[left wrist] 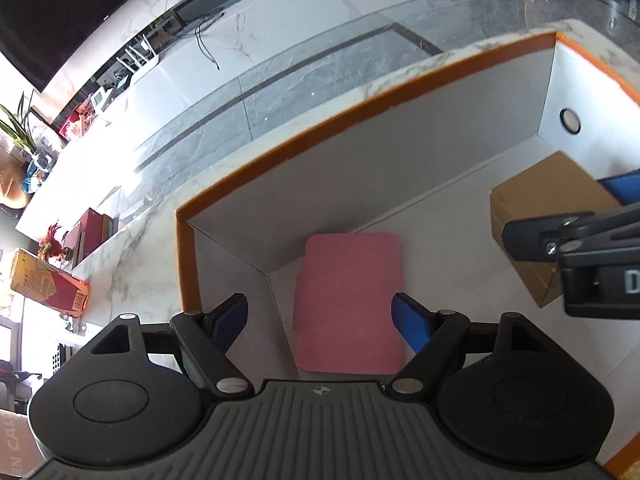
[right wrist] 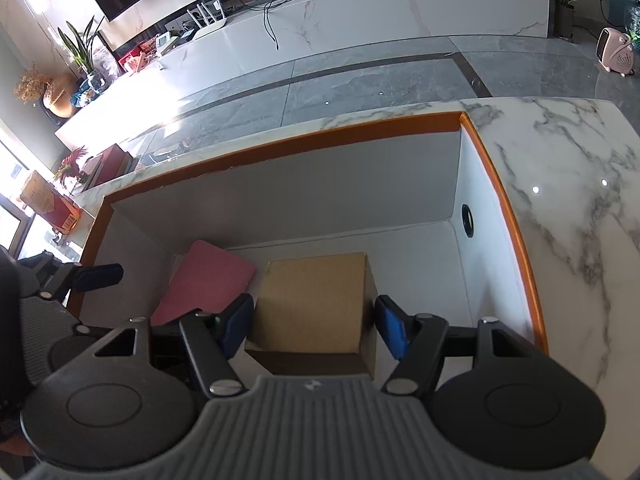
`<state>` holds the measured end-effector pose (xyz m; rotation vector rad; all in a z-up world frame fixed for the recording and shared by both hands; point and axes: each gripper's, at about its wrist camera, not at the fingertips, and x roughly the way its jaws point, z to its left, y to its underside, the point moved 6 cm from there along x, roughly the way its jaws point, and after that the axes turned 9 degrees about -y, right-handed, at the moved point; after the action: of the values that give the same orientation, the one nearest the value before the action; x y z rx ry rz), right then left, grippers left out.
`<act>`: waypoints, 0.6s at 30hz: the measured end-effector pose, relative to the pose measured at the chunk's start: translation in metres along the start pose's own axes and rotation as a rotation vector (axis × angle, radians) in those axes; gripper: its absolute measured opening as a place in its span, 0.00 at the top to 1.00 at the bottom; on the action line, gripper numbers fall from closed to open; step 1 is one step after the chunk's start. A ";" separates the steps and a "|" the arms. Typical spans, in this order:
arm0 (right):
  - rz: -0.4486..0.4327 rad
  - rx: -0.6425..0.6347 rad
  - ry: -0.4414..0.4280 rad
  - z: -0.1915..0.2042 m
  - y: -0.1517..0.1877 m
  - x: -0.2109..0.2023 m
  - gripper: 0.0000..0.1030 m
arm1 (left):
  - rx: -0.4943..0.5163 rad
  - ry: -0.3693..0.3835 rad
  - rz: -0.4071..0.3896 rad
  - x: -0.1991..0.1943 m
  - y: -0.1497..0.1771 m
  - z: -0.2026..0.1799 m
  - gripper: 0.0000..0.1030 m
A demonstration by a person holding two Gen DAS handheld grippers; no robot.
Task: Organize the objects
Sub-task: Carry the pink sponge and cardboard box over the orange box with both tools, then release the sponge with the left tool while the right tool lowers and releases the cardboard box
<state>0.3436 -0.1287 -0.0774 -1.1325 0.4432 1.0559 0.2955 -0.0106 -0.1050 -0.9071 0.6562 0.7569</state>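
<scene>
A white storage bin with an orange rim [left wrist: 360, 106] [right wrist: 280, 144] stands on the marble table. Flat on its floor, in the left corner, lies a pink pad [left wrist: 348, 300] [right wrist: 208, 276]. My left gripper [left wrist: 320, 308] hovers open above it, blue pads wide apart with nothing between them. To the right a brown cardboard box [left wrist: 548, 188] [right wrist: 316, 300] is low in the bin. My right gripper [right wrist: 314, 314] is shut on that box, one pad against each side. One of its fingers [left wrist: 524, 236] crosses the box in the left wrist view.
The bin's right wall has a round grommet hole [right wrist: 467, 220] [left wrist: 570, 120]. Marble tabletop [right wrist: 560, 184] lies to the right of the bin. Beyond the table are a grey tiled floor, a long white TV bench, a pink heater [right wrist: 616, 50], plants and red boxes at the left.
</scene>
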 end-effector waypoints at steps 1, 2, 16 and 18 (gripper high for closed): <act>0.004 -0.005 0.002 0.001 0.000 0.001 0.34 | -0.014 0.022 -0.019 -0.007 -0.001 0.002 0.12; 0.007 -0.010 0.005 0.002 0.000 0.002 0.34 | -0.036 0.037 -0.034 -0.013 -0.001 0.008 0.14; 0.091 -0.090 0.055 0.028 -0.017 0.035 0.34 | -0.469 0.256 -0.055 -0.010 0.013 0.104 0.35; 0.107 -0.109 0.066 0.032 -0.018 0.043 0.34 | -0.496 0.294 -0.032 -0.002 0.018 0.105 0.45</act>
<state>0.3732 -0.0812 -0.0872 -1.2543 0.5085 1.1492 0.2988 0.0876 -0.0633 -1.4996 0.7206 0.7787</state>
